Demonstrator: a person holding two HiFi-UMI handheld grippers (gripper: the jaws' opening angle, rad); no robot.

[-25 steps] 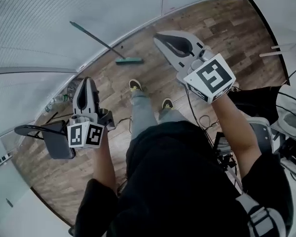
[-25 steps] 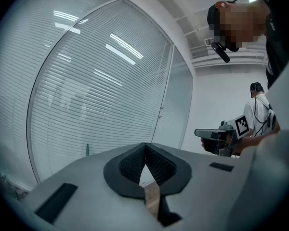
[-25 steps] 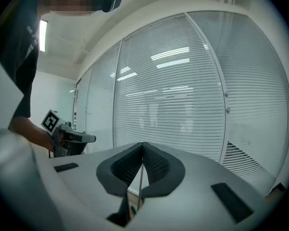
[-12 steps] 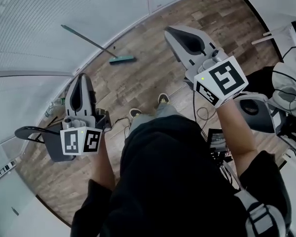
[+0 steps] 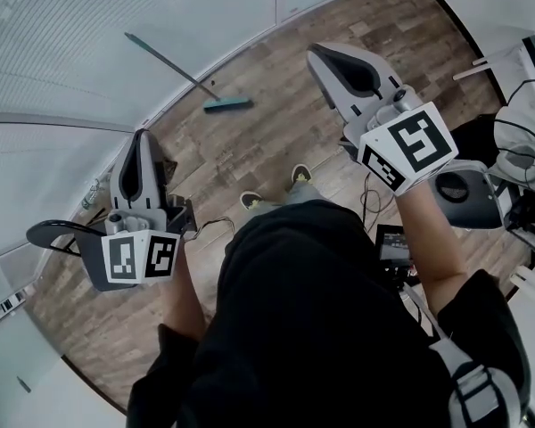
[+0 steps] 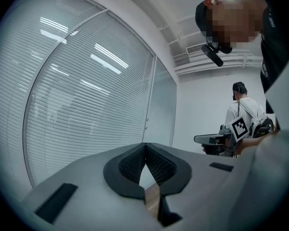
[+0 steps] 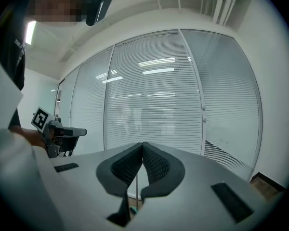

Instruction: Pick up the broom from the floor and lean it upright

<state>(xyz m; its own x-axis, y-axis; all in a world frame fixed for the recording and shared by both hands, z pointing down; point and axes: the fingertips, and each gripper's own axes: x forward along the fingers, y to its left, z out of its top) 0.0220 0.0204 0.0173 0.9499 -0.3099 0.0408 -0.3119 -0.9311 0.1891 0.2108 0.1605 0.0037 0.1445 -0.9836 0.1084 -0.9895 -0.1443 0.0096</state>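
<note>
**Broom's already standing, both grippers empty**

From what I can see, the long thin-handled broom with the teal head (image 5: 183, 74) isn't lying flat. Its head sits on the brown wood-look plank floor (image 5: 276, 123) right at the foot of the glass wall with white slatted blinds (image 5: 71, 61), and the handle runs up against that wall. In the right gripper view it shows as a thin upright line with a bit of teal at the bottom, framed in the gap below the pads.

The grey left gripper (image 5: 143, 135) has its ribbed black pads pressed together with nothing caught in them. The grey right gripper (image 5: 319, 53) is the same: pinched closed, no grip on anything. Both are held out level and well apart from the broom, with the person's feet on the floor in between.

My guess is the leaning step is basically done. The only thing left would be checking the handle doesn't slide along the glass. If it does need a redo, the next move means walking over, spreading one set of pads and closing them around the handle.

No brand or readable words anywhere, just black-and-white square codes on the white marker cubes (image 5: 408, 145).
</note>
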